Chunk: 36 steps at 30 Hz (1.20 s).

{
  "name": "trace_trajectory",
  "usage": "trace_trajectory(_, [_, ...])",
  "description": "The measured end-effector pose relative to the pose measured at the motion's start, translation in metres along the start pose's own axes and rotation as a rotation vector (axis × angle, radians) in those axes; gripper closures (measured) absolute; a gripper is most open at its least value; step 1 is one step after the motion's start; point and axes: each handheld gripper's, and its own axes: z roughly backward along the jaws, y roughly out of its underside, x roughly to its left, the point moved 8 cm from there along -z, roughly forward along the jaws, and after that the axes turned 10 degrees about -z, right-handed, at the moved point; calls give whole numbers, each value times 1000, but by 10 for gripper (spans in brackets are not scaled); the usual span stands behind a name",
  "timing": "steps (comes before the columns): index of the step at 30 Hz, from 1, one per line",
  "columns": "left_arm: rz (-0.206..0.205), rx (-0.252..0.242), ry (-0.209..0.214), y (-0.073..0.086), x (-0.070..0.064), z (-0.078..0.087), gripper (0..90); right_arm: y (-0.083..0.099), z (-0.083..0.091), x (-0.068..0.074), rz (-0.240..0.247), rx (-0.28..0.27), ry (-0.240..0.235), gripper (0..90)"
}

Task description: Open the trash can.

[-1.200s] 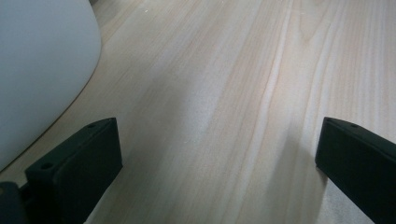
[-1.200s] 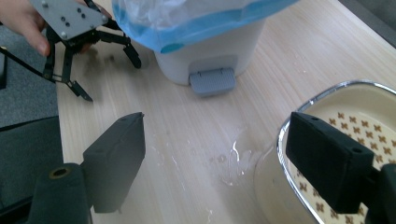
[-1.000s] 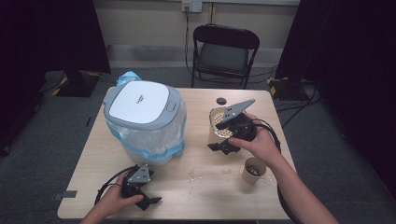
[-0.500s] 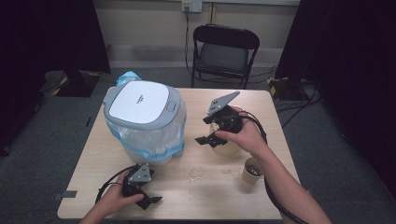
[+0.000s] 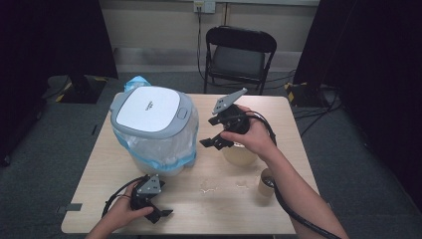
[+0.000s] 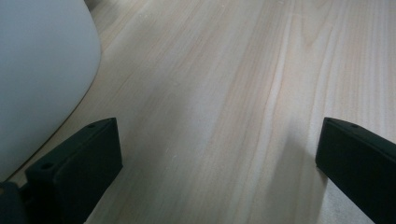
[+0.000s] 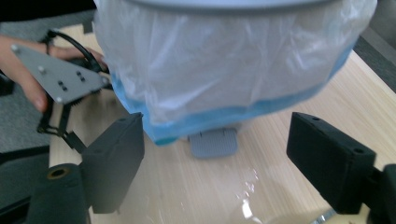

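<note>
A grey-lidded bin (image 5: 152, 112), lined with a clear bag that has a blue edge, stands at the left of the wooden table (image 5: 278, 119). My right gripper (image 5: 211, 133) is held just right of the bin, pointing at it, open and holding nothing. In the right gripper view the bin (image 7: 224, 70) and its grey foot pedal (image 7: 214, 142) lie straight ahead between the wide-apart jaws of the right gripper (image 7: 219, 137). My left gripper (image 5: 158, 213) rests near the front edge, open. In its own view the left gripper (image 6: 215, 144) frames bare wood, with the bin's white wall (image 6: 42, 70) at left.
A pale bowl (image 5: 240, 155) sits under my right hand. A brown paper cup (image 5: 266, 184) stands near the right front. Scraps of clear film (image 5: 211, 188) lie mid-table. A black folding chair (image 5: 239, 55) stands behind the table. The left gripper's grey plate (image 7: 60, 79) shows beside the bin.
My right gripper has swung left from above the bowl toward the side of the bin. The left gripper has stayed put.
</note>
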Motion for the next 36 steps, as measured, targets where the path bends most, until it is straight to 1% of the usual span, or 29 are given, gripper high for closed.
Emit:
trace_trajectory(1, [0,-1,1,0,0,0,0,-5,0,0,5,-15,-2,149])
trace_trajectory(2, [0,0,0,0,0,0,0,-5,0,0,5,-15,-2,149])
trace_trajectory(3, [0,2,-3,0,0,0,0,-10,0,2,-9,-25,-28,147])
trace_trajectory(4, [-1,5,-4,0,0,0,0,-12,0,3,-12,-23,-27,148])
trace_trajectory(5, [1,-1,-3,0,0,0,0,-14,-1,3,-12,-19,-23,159])
trace_trajectory(7, [0,2,-3,0,0,0,0,-17,-3,5,-3,-7,-32,208])
trace_trajectory(8, [0,2,-3,0,0,0,0,-19,-3,6,0,-7,-39,208])
trace_trajectory(9, [1,-1,-3,0,0,0,0,-21,-4,7,-6,-5,-48,232])
trace_trajectory(13, [0,1,-3,0,0,0,0,-28,-4,7,5,5,-50,371])
trace_trajectory(14, [0,1,-3,0,0,0,0,-28,-4,7,5,5,-50,371])
trace_trajectory(15, [1,0,-3,0,0,0,0,-33,-3,5,5,-4,-41,444])
trace_trajectory(16, [1,0,-3,0,0,0,0,-33,-3,5,5,-4,-41,444])
trace_trajectory(17, [1,-1,-2,0,0,0,0,-38,-1,3,-2,-21,-40,524])
trace_trajectory(18, [1,-1,-2,0,0,0,0,-40,1,2,-5,-28,-42,558])
trace_trajectory(19, [0,0,-3,0,0,0,0,-42,2,1,-12,-38,-33,591])
trace_trajectory(20, [0,0,-3,0,0,0,0,-42,2,1,-12,-38,-33,591])
trace_trajectory(21, [0,-2,-3,0,0,0,0,-46,5,-3,-21,-68,-17,661])
trace_trajectory(23, [0,0,-3,0,0,0,0,-49,5,-5,-28,-76,-6,700])
trace_trajectory(24, [0,0,-3,0,0,0,0,-49,5,-5,-28,-76,-6,700])
trace_trajectory(25, [1,0,-3,0,0,0,0,-51,6,-6,-28,-73,0,735])
trace_trajectory(27, [1,-1,-2,0,0,0,0,-54,5,-7,-28,-67,6,756])
trace_trajectory(29, [7,0,2,0,-1,0,0,-57,3,-6,-26,-66,0,781])
trace_trajectory(32, [9,0,3,0,-1,0,0,-61,2,-6,-27,-64,6,797])
trace_trajectory(33, [8,4,3,0,-1,0,0,-66,1,-4,-30,-65,0,802])
trace_trajectory(35, [8,-2,3,0,-1,0,0,-67,1,-4,-28,-62,6,803])
trace_trajectory(36, [8,1,3,0,-1,0,0,-70,1,-4,-27,-66,-2,804])
